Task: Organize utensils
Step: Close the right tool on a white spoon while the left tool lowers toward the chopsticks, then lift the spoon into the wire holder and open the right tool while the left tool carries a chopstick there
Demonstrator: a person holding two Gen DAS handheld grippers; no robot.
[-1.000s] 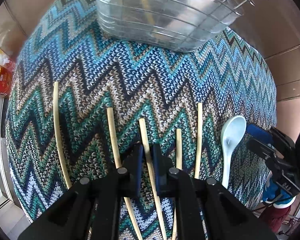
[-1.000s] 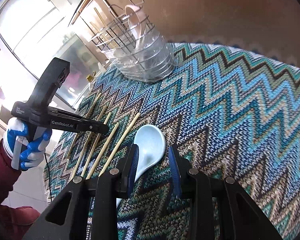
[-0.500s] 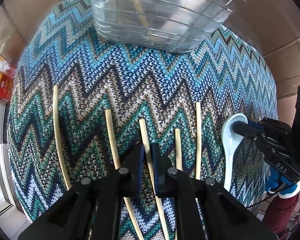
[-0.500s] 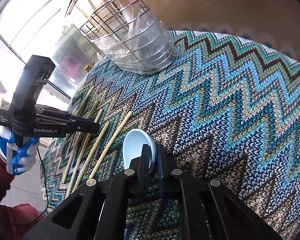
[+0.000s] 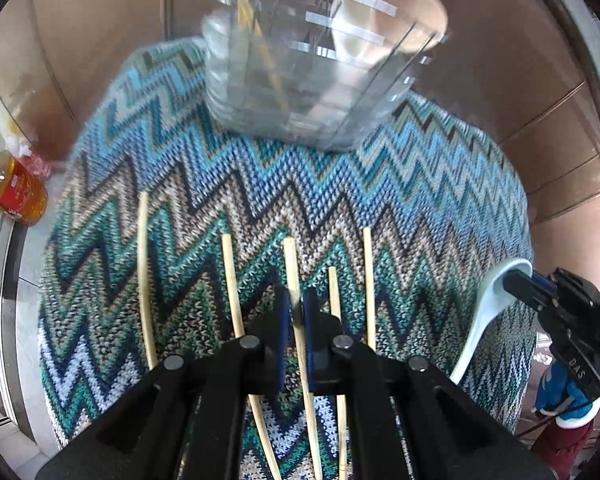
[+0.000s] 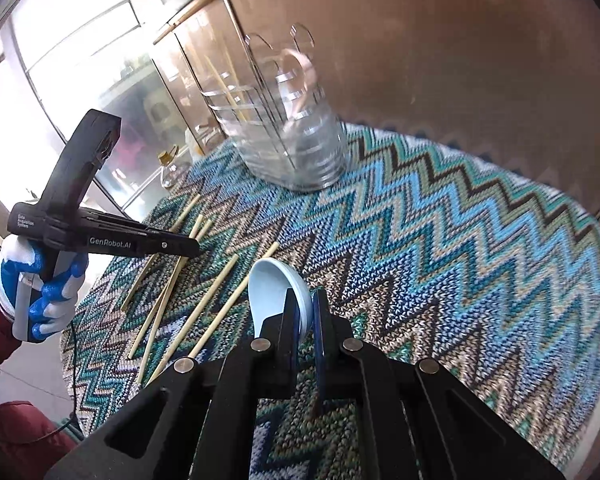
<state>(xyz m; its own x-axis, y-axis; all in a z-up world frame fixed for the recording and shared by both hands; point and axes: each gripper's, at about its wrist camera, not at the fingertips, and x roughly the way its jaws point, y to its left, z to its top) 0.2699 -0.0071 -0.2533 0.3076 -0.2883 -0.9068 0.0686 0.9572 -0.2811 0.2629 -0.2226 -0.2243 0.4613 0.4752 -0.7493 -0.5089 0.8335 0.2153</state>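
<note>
Both grippers have just closed and begun to lift. A second ago the right gripper [image 6: 306, 312] stood open around the white spoon [image 6: 274, 286]; now its fingers are clenched on the rim of the bowl, and the spoon is tilted with its handle trailing toward the zigzag cloth [image 6: 440, 240] on the desk. The left gripper [image 5: 294, 312] was already nearly closed and is now clenched on the middle chopstick [image 5: 291, 264], whose far end has risen above the four others lying on the cloth. So one spoon and one chopstick are picked, probably bound for the wire rack [image 5: 300, 80] beyond.

The left view shows the rack already holding a spoon and chopsticks (blurred). Only the right view shows the gloved hand [image 6: 40, 292] on the left gripper's handle.
</note>
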